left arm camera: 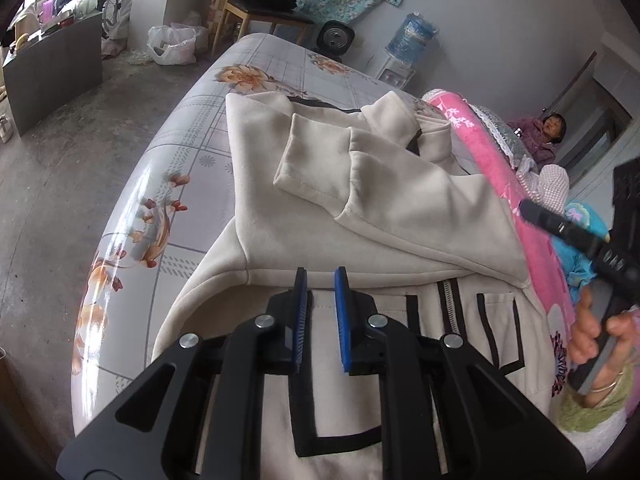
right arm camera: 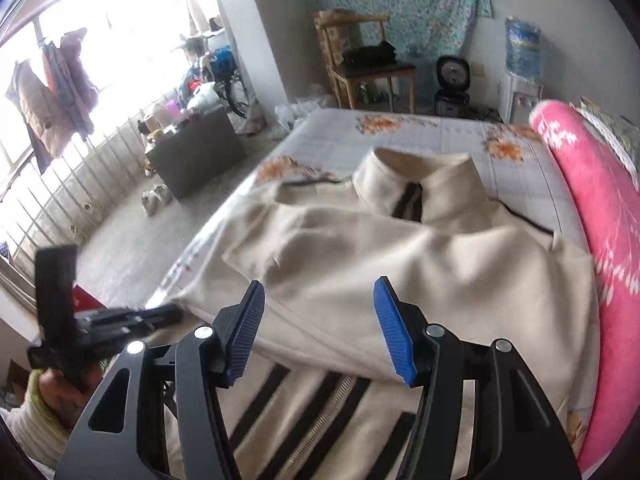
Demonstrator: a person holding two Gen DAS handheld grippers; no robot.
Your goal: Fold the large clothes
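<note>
A cream jacket (left arm camera: 400,208) (right arm camera: 400,272) with black stripes and a zip lies flat on the flowered bed sheet (left arm camera: 160,184) (right arm camera: 440,136), collar (right arm camera: 416,176) at the far end. Its sleeves (left arm camera: 320,160) are folded across the chest. My left gripper (left arm camera: 322,276) hovers over the jacket's lower front near its left edge, and shows blurred in the right wrist view (right arm camera: 176,312). Its jaws stand a narrow gap apart, with nothing visibly pinched. My right gripper (right arm camera: 320,292) is open wide above the jacket's middle, empty. It also shows at the right of the left wrist view (left arm camera: 532,212), held by a hand.
A rolled pink blanket (right arm camera: 600,220) (left arm camera: 500,152) lines the bed's right side. A person (left arm camera: 544,136) sits beyond it. A wooden chair (right arm camera: 372,68), a water dispenser (right arm camera: 520,80) and a dark cabinet (right arm camera: 196,148) stand on the concrete floor past the bed.
</note>
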